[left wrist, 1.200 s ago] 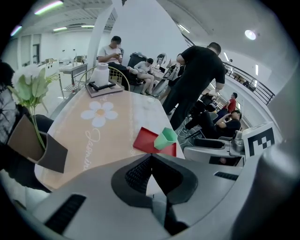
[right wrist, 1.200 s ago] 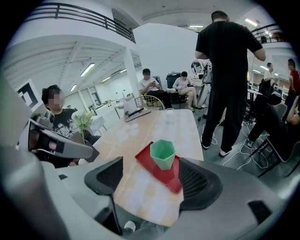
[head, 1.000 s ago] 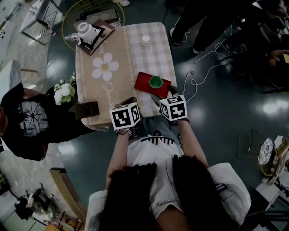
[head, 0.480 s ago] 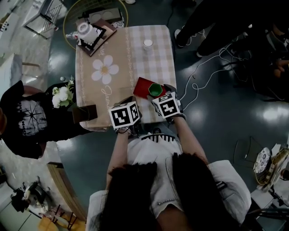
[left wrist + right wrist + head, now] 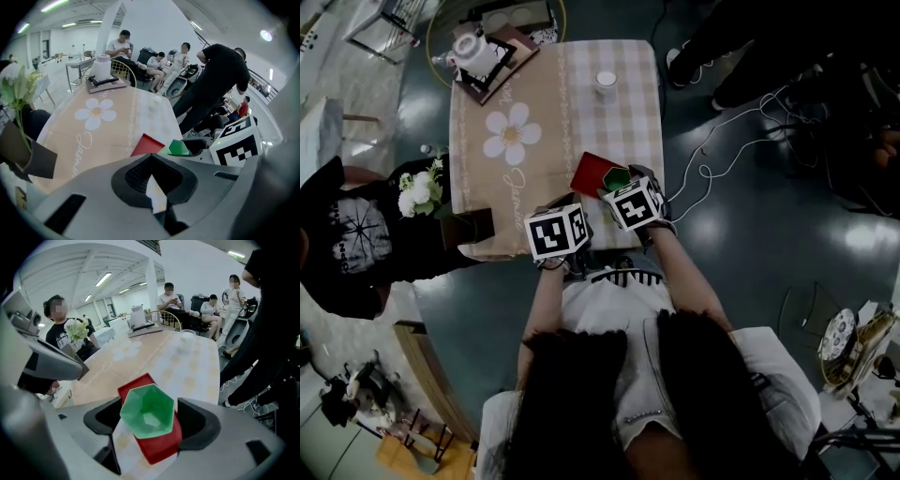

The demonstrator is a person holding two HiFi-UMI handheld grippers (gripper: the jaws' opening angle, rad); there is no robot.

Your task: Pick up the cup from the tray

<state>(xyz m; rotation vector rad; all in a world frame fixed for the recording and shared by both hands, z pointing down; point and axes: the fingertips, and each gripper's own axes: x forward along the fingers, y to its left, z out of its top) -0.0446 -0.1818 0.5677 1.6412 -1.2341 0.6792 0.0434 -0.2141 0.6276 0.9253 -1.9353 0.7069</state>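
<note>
A green hexagonal cup (image 5: 616,176) stands on a small red tray (image 5: 587,172) near the table's front right edge. My right gripper (image 5: 619,181) is open, one jaw on each side of the cup (image 5: 150,411) and both close to its walls. The tray (image 5: 158,449) shows under and behind the cup. My left gripper (image 5: 567,203) hovers over the front edge just left of the tray, shut with nothing in it. In the left gripper view (image 5: 152,183) the cup (image 5: 179,147) and tray (image 5: 146,145) lie ahead to the right.
A beige cloth with a white flower print (image 5: 508,139) covers the table. At the far side stand a white teapot on a dark tray (image 5: 476,54) and a small white cup (image 5: 605,82). A bouquet (image 5: 417,187) and a person in black (image 5: 347,244) are left; cables (image 5: 712,141) lie right.
My right gripper has moved forward from the table's front edge until its jaws straddle the green cup. The left gripper has stayed about where it was.
</note>
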